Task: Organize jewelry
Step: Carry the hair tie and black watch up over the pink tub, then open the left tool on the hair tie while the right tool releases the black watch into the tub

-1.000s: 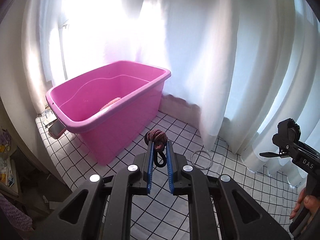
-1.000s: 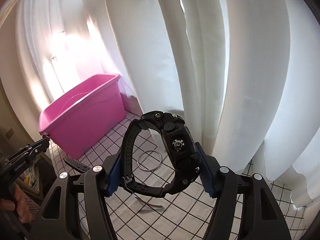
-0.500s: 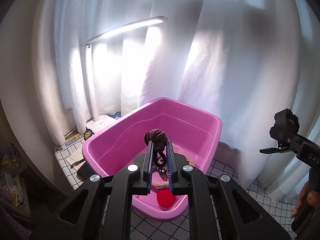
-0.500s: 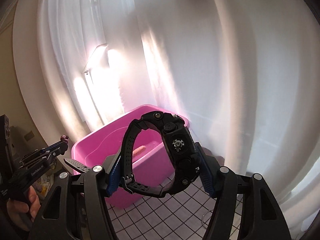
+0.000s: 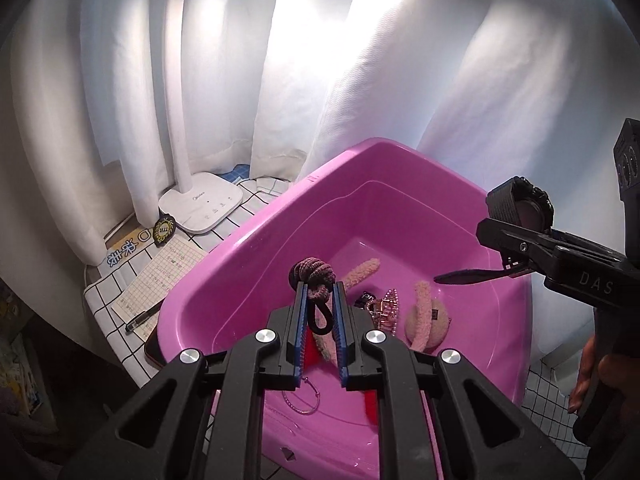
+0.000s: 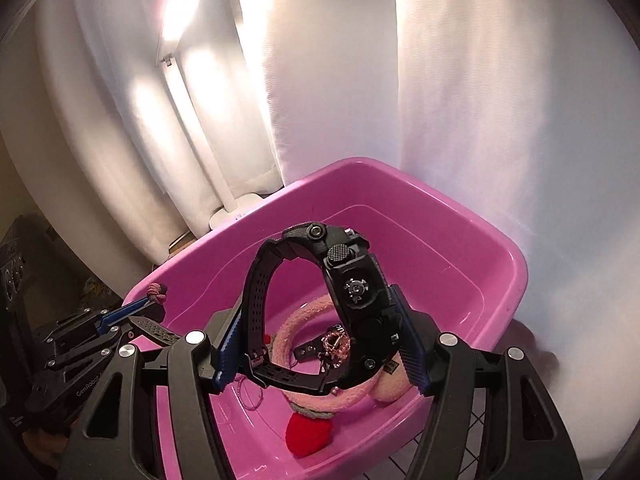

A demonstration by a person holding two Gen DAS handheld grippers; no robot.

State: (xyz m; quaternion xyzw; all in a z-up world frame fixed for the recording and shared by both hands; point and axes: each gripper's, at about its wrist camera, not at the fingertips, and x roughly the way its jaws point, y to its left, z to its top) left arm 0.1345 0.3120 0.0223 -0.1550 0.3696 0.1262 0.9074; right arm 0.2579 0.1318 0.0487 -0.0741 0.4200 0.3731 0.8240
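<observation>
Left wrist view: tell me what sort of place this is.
Probably a home desk by a window. White curtains hang behind, a desk lamp stands on a grid-pattern cloth beside a notepad and pen, and a pink tub holds hair accessories.

Over my pink tub (image 5: pixel 400 168) the mouth is open for a pass from above, though its floor is crowded with a fuzzy headband (image 6: pixel 308 316), a hair claw (image 5: pixel 386 308) and a hoop (image 5: pixel 300 400), and the curtain (image 5: pixel 360 80) hangs close behind.

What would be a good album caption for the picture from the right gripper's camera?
Right gripper holds a black watch above the pink tub of fuzzy hair accessories.
</observation>
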